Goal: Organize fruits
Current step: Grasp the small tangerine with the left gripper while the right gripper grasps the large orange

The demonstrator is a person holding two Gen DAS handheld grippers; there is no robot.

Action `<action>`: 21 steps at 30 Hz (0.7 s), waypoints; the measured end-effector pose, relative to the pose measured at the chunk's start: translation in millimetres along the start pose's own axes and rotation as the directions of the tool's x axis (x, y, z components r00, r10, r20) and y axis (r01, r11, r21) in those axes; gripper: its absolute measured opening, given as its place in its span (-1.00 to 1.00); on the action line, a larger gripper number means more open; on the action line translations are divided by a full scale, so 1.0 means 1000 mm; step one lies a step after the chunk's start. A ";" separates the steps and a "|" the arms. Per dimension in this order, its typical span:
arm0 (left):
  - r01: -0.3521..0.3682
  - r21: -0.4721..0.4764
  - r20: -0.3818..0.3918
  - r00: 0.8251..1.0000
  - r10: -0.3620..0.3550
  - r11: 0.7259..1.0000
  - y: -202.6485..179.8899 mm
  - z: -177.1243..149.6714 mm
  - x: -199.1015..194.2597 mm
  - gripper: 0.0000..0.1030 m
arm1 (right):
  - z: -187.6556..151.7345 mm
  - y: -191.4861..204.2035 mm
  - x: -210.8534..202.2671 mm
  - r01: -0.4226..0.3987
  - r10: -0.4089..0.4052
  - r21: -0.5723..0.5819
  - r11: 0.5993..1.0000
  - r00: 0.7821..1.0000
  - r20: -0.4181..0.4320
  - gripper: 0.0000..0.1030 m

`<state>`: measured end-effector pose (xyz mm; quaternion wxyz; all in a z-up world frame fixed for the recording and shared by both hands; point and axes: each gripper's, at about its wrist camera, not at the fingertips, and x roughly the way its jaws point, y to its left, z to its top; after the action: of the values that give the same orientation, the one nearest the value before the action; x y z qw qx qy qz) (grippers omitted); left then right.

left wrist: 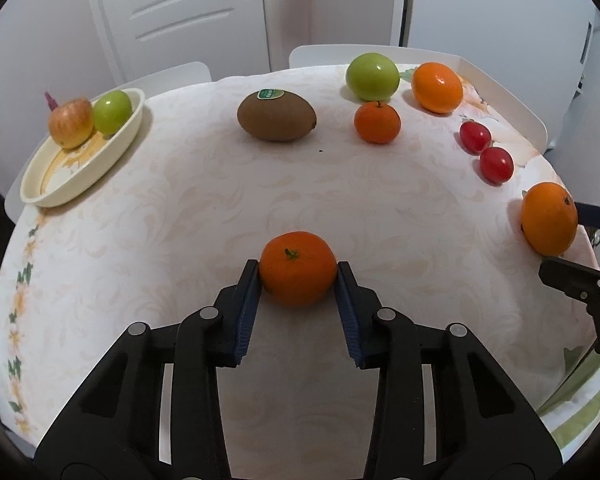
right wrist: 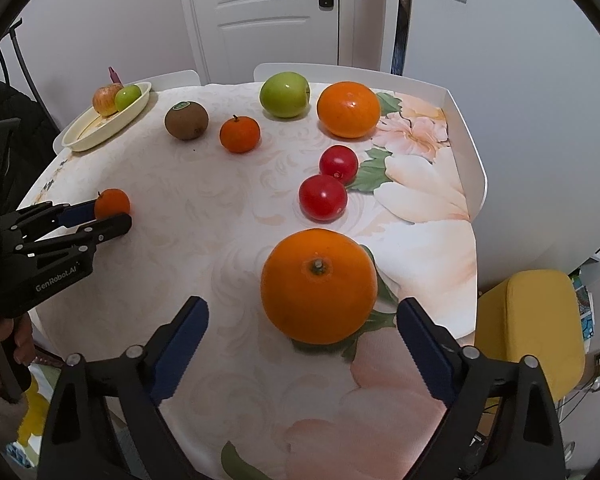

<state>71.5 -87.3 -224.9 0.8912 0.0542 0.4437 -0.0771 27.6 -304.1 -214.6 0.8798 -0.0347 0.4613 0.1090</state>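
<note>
Left tool (left wrist: 297, 276) is clamped on the small mandarin (left wrist: 297, 267): both blue pads touch its sides, fruit sitting on the surface (left wrist: 204, 208), on the near side of the kiwi (left wrist: 276, 117). Right tool (right wrist: 302, 322) has its jaws wide, straddling the big orange (right wrist: 319, 285); the pads (right wrist: 426, 350) show clear gaps on both sides, so nothing is held there yet.

Landmark: the cream dish (left wrist: 118, 146), on the left edge of the surface. It holds a red apple (left wrist: 70, 122) and a small green apple (left wrist: 112, 111). The kiwi sits right of the dish, a second mandarin (left wrist: 377, 122) further right, then the large green apple (left wrist: 372, 76) and another orange (left wrist: 437, 87) at the far right. Two red tomatoes (right wrist: 329, 184) lie between those and the big orange, well away from the dish.

Risks, as judged:
- The left pads grip the mandarin at about mid-height but only near the tips. Round, smooth skin, so it could squirt forward on lift or roll once dropped.
- Over-squeezing would bruise or split soft fruit.
- The right tool is off-centre, the orange sitting nearer the right pad. On closing, one pad hits first and shoves the orange towards the tomatoes or off the near edge.
- The dish overhangs the surface edge slightly, and the far end is already loaded with apples. A hard drop-in could tip it or knock an apple out.
- Both tools heading for the dish at once risks a collision.
</note>
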 end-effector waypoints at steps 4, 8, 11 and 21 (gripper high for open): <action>-0.001 0.007 -0.004 1.000 0.001 1.000 0.000 -0.001 -0.001 -0.20 | 0.000 -0.002 0.003 -0.001 0.001 0.001 1.000 1.000 -0.008 0.63; 0.000 0.008 -0.009 1.000 0.000 1.000 0.000 -0.002 -0.002 -0.20 | 0.000 -0.003 0.005 -0.001 0.002 0.004 1.000 1.000 -0.013 0.50; -0.001 0.008 -0.010 1.000 0.001 1.000 0.000 -0.003 -0.004 -0.20 | 0.000 -0.003 0.007 0.000 0.000 0.005 1.000 1.000 -0.012 0.50; -0.008 0.001 -0.014 1.000 0.008 1.000 0.004 -0.007 -0.007 -0.20 | 0.004 -0.005 0.015 0.012 -0.012 0.007 1.000 1.000 0.001 0.14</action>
<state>62.4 -81.9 -223.6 0.8885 0.0570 0.4495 -0.0734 40.4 -305.7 -224.3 0.8808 -0.0342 0.4611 0.1018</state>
